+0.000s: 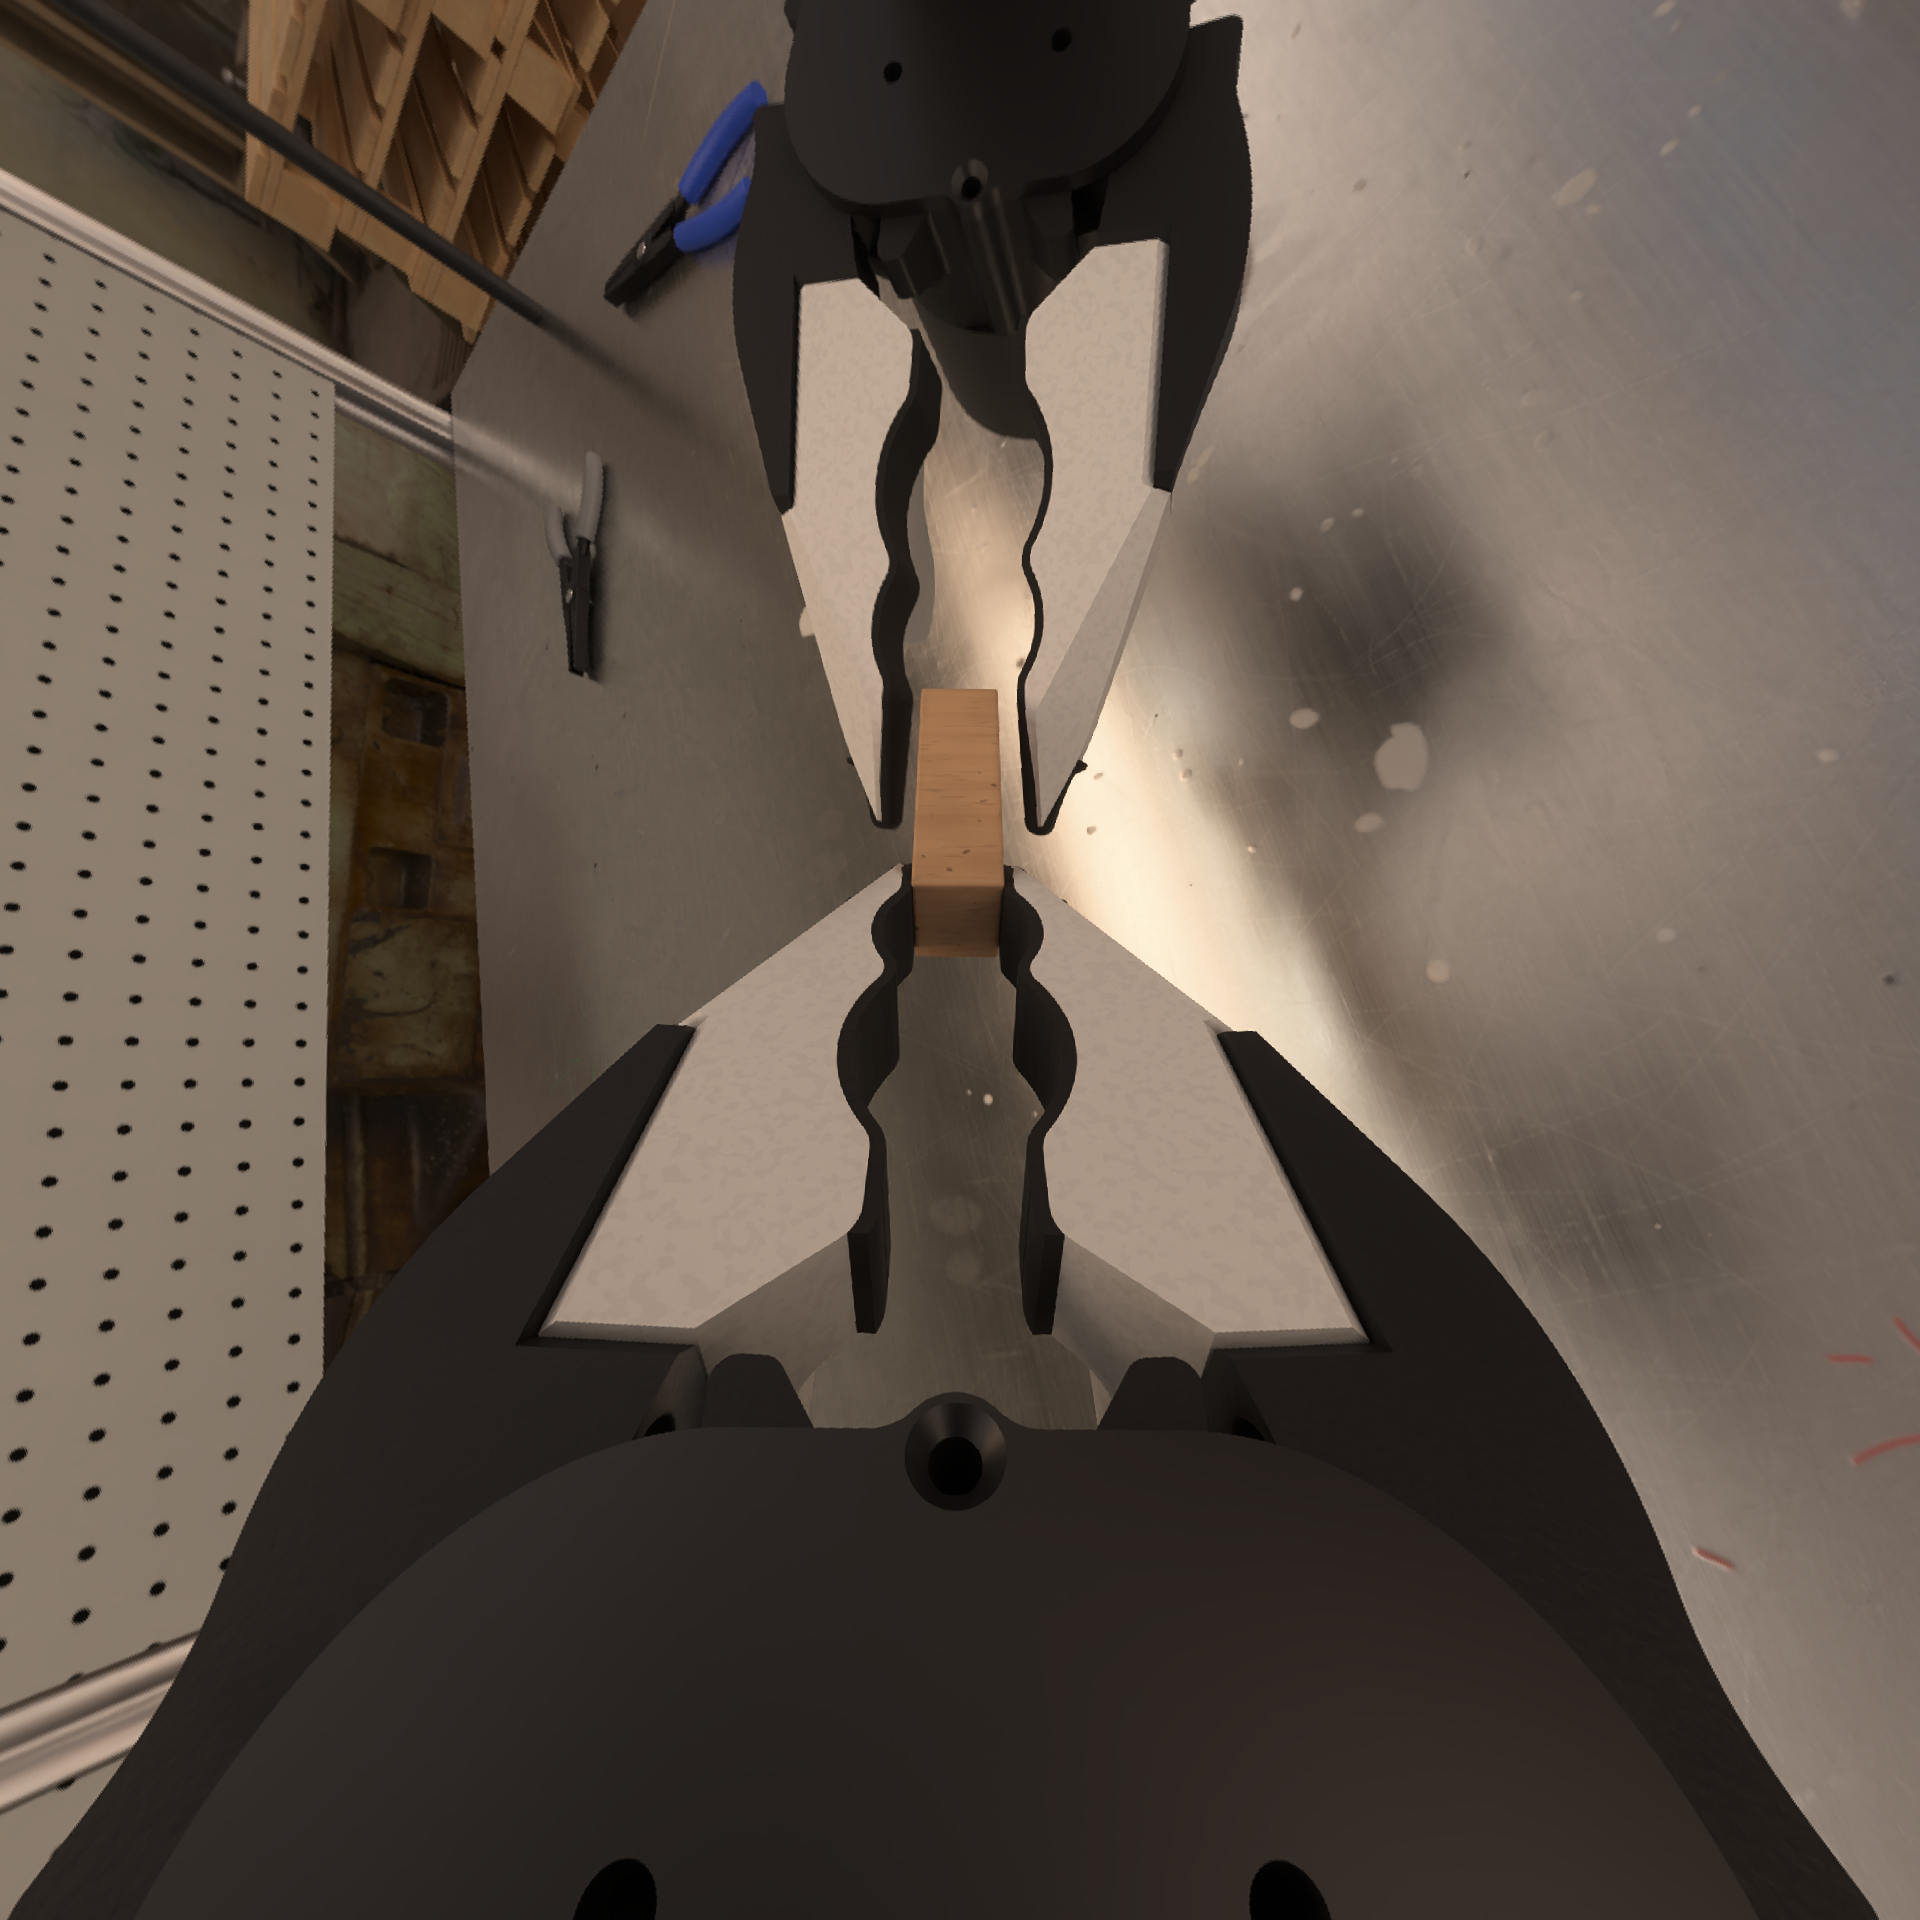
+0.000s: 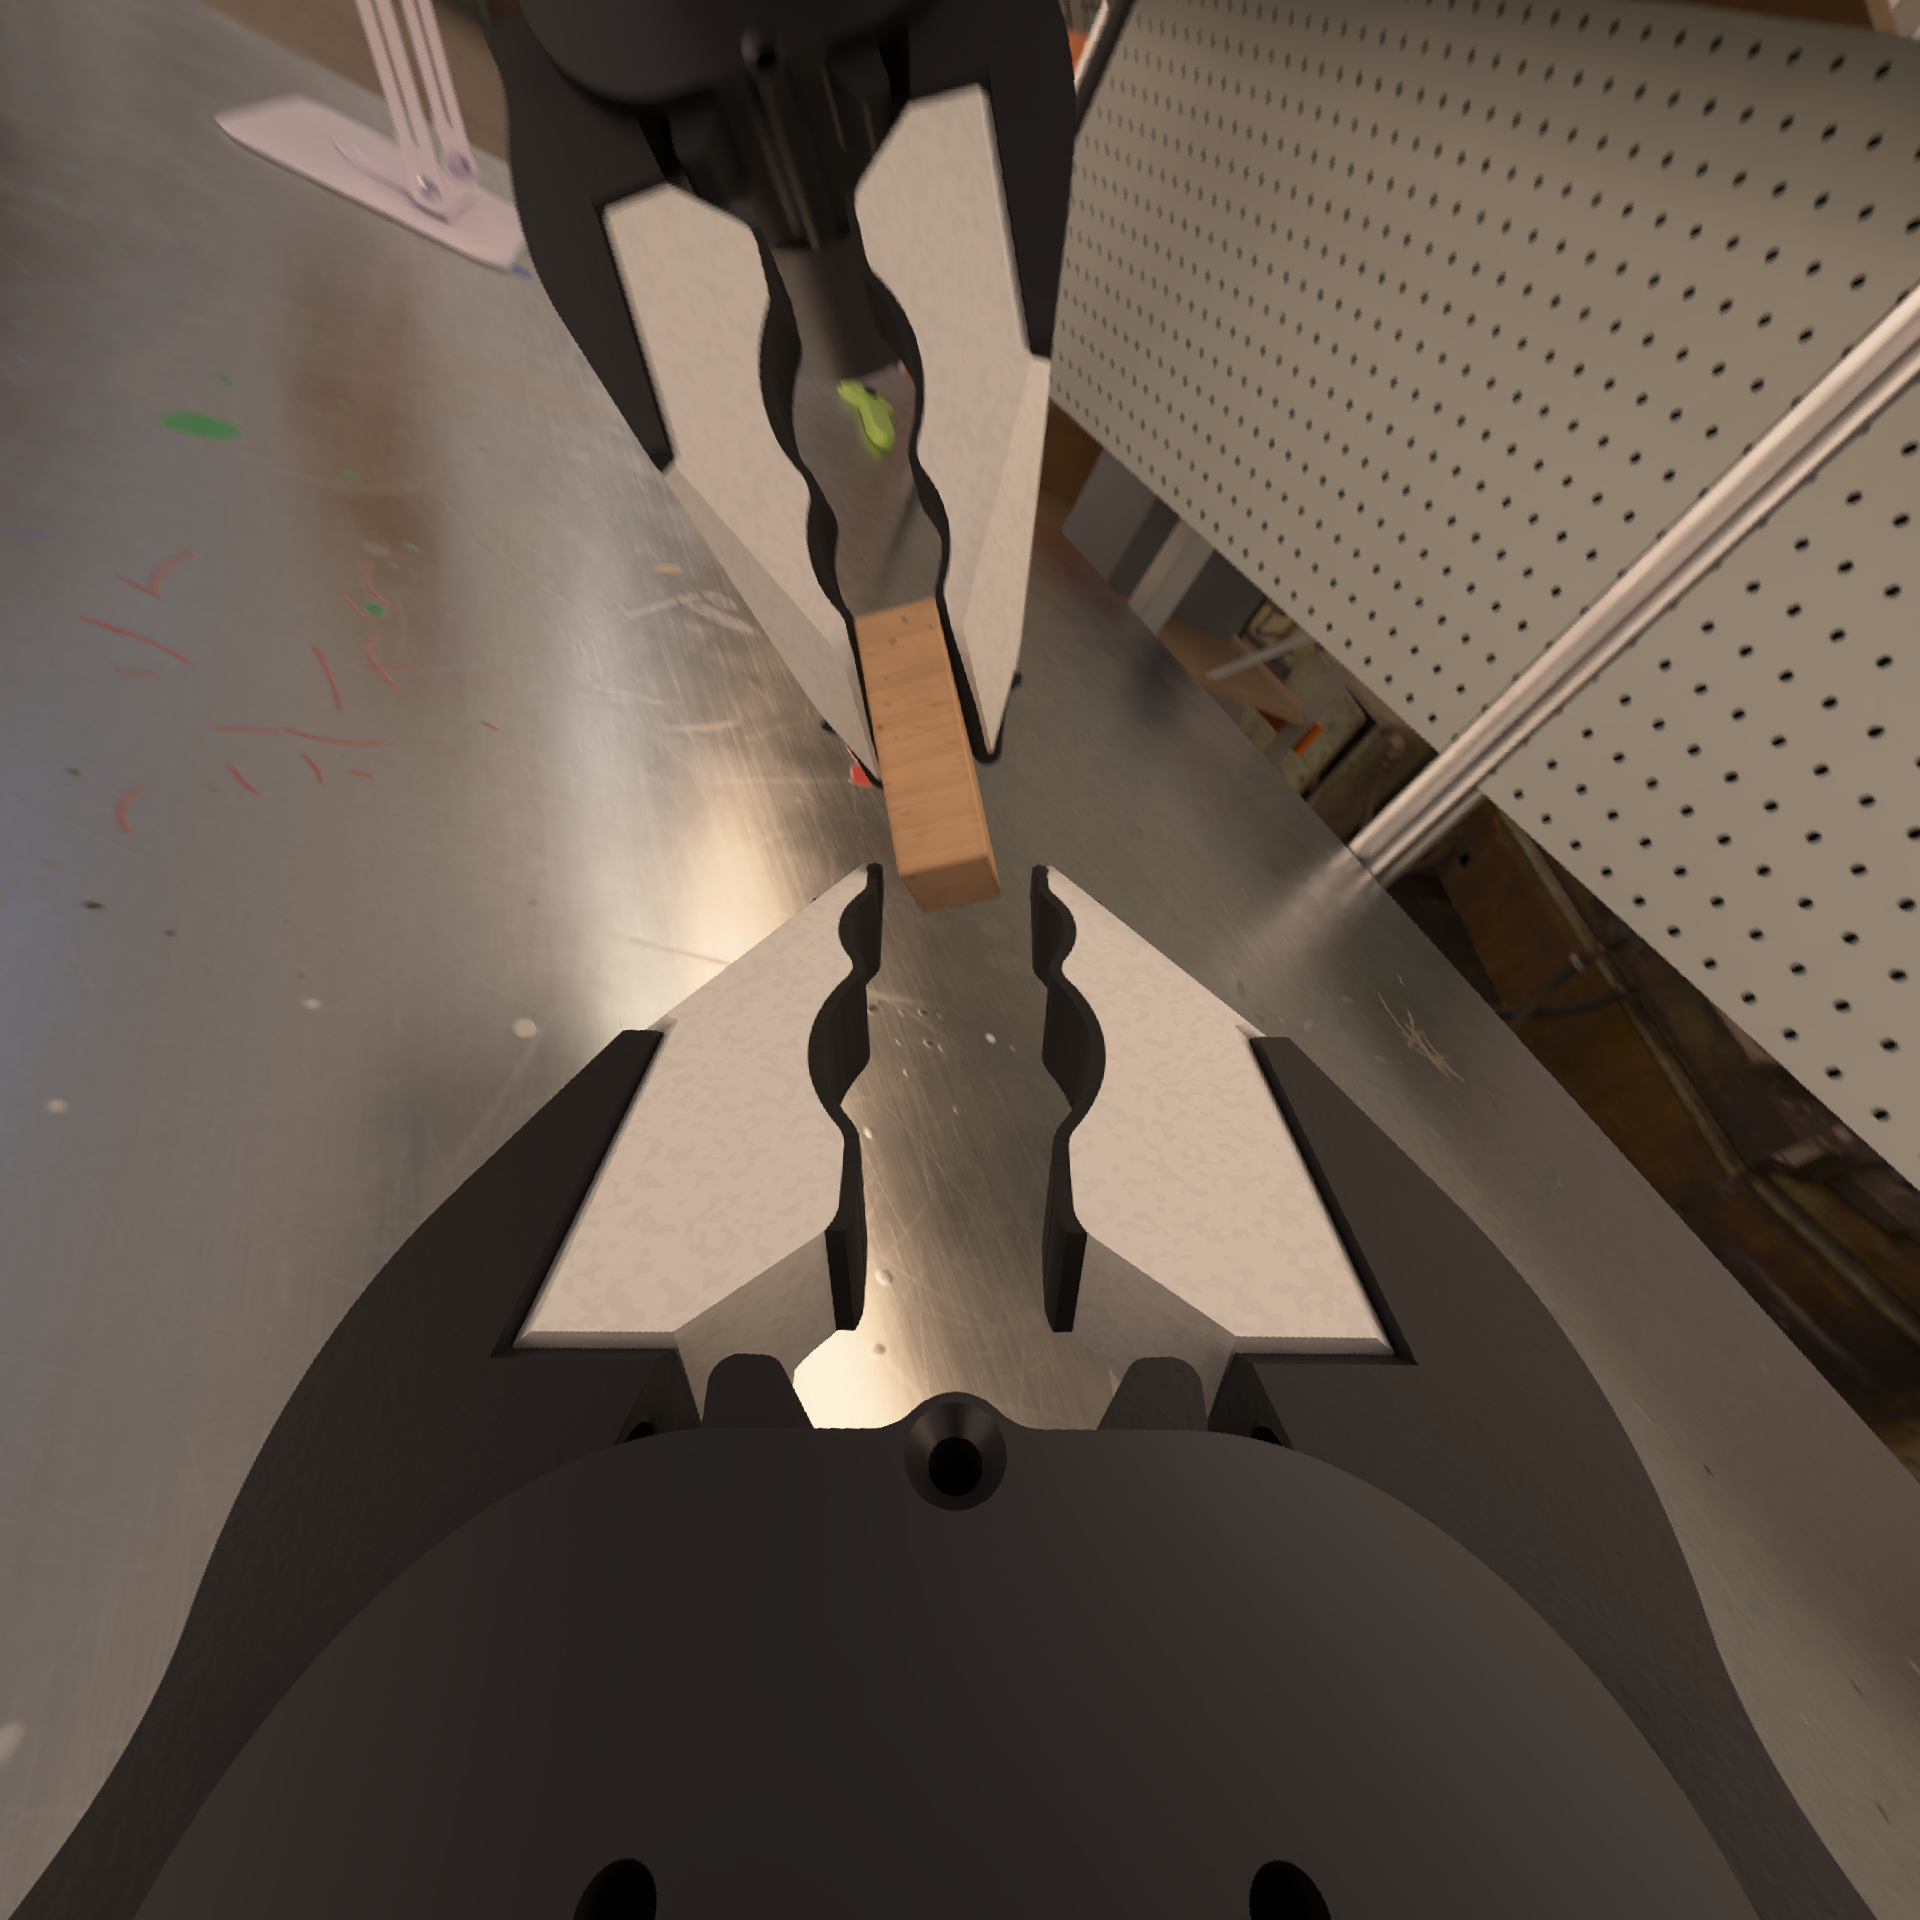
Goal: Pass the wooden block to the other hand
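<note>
The wooden block [image 1: 956,790] is a short light-brown bar held in the air above the metal table [image 1: 1455,727]. My left gripper [image 1: 956,888] is shut on its near end. In the left wrist view my right gripper [image 1: 961,821] faces it from above, open, with its fingertips on either side of the block's far end and a small gap on each side. In the right wrist view the block [image 2: 930,790] hangs tilted from the left gripper [image 2: 925,748]. Its free end sits just at the tips of my open right gripper [image 2: 954,883].
Blue-handled pliers [image 1: 707,197] and a grey clamp [image 1: 580,561] lie on the table near its edge. A white pegboard [image 1: 156,831] [image 2: 1455,364] stands beyond that edge, with wooden crates [image 1: 416,104] behind. A white bracket [image 2: 395,156] and a small green object [image 2: 871,416] rest on the table.
</note>
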Tool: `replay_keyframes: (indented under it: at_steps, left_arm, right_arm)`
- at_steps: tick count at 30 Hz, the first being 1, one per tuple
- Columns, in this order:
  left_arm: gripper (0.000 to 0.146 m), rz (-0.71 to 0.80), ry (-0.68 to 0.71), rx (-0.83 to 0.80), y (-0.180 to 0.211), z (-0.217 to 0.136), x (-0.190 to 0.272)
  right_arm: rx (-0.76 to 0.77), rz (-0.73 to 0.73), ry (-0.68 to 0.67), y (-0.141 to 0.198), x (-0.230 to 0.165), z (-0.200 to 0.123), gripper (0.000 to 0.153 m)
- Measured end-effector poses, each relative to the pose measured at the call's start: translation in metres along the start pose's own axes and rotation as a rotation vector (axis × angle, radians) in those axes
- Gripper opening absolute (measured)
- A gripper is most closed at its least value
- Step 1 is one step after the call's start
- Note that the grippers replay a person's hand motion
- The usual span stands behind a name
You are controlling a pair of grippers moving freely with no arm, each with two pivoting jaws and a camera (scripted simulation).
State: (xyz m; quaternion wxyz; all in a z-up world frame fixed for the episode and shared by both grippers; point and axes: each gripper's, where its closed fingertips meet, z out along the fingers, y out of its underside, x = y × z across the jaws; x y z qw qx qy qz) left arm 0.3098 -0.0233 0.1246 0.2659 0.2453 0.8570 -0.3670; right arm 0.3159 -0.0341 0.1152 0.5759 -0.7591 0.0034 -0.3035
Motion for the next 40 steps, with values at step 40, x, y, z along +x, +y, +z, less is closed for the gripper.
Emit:
replay_keyframes:
  at_steps: [40]
  left_arm:
    - [0.023, -1.257, -0.905, -0.212, 0.148, -0.13, 0.068]
  right_arm:
    - [-0.089, -0.417, 0.203, 0.062, 0.08, 0.081, 0.015]
